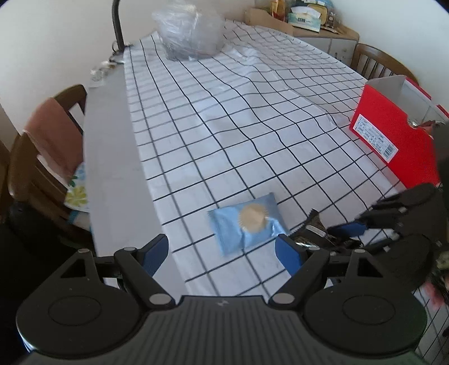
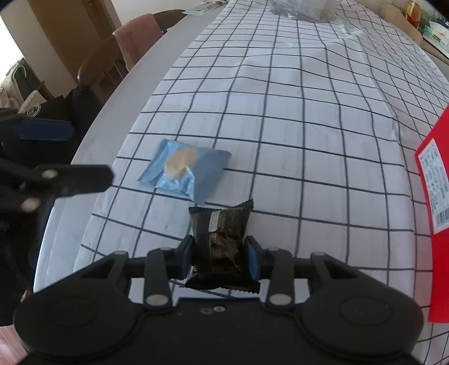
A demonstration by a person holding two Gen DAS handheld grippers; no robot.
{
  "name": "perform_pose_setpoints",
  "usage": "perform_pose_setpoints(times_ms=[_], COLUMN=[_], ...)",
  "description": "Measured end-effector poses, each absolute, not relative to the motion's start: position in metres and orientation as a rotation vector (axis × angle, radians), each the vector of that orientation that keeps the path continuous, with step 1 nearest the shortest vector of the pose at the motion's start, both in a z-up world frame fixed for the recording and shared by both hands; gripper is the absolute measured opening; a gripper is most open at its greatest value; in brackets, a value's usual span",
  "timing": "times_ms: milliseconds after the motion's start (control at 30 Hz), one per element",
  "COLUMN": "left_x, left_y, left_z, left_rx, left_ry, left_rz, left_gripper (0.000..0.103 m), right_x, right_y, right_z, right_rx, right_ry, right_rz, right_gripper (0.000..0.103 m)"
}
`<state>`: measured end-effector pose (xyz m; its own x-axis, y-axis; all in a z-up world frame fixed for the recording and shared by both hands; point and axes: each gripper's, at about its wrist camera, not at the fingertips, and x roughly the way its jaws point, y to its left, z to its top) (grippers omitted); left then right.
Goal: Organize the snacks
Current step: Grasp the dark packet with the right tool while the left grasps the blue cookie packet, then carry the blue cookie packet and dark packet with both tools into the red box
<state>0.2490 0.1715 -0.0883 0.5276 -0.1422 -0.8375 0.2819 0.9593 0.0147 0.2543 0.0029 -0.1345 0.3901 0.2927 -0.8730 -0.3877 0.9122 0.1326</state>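
Observation:
A light-blue snack packet (image 1: pixel 247 224) (image 2: pixel 182 171) with a tan round picture lies flat on the checked tablecloth (image 1: pixel 224 126). My left gripper (image 1: pixel 221 244) hangs open just before it, with the packet's near edge between its blue-padded fingertips and no pad touching it. In the right wrist view the left gripper (image 2: pixel 64 154) shows at the left edge. My right gripper (image 2: pixel 220 252) is shut on a black snack packet (image 2: pixel 221 233), its pads pressing both sides. The black packet's serrated end (image 1: pixel 308 221) peeks out beside the right gripper's fingers (image 1: pixel 348 228) in the left wrist view.
An open red box (image 1: pixel 393 140) (image 2: pixel 437 196) stands at the right of the table. A crumpled clear plastic bag (image 1: pixel 190 31) sits at the far end. Wooden chairs (image 1: pixel 42 157) flank the table's bare grey left edge (image 1: pixel 112 140); another chair (image 1: pixel 376 61) and a cluttered shelf (image 1: pixel 303 16) are behind.

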Motion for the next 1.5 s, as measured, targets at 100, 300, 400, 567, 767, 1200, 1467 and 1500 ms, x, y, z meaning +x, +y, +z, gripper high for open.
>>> perform_pose_setpoints(times_ms=[100, 300, 400, 567, 767, 1200, 1467, 1500], left_x=[0.267, 0.301, 0.309, 0.313, 0.313, 0.302, 0.295, 0.294], left_y=[0.163, 0.158, 0.156, 0.144, 0.125, 0.119, 0.129, 0.131], left_z=[-0.099, -0.131, -0.142, -0.15, -0.154, -0.145, -0.139, -0.138], left_rx=[0.088, -0.09, -0.142, -0.142, -0.021, -0.017, -0.098, -0.108], left_ry=[1.016, 1.135, 1.17, 1.193, 1.198, 1.121, 1.082, 1.079], left_rz=[-0.238, -0.14, -0.107, -0.093, -0.044, -0.047, -0.028, -0.024], left_gripper=[0.083, 0.083, 0.083, 0.088, 0.088, 0.049, 0.045, 0.044], right_x=[0.254, 0.256, 0.258, 0.258, 0.259, 0.253, 0.245, 0.244], right_y=[-0.009, -0.036, -0.046, -0.052, -0.055, -0.066, -0.079, -0.082], right_z=[-0.134, -0.128, -0.127, -0.126, -0.125, -0.124, -0.117, -0.115], right_rx=[-0.087, -0.048, -0.027, -0.014, -0.011, -0.001, 0.018, 0.023], right_ry=[1.085, 1.091, 1.097, 1.1, 1.101, 1.099, 1.071, 1.069], right_rz=[0.42, 0.401, 0.399, 0.404, 0.41, 0.395, 0.363, 0.359], right_gripper=[0.037, 0.036, 0.036, 0.036, 0.036, 0.036, 0.036, 0.036])
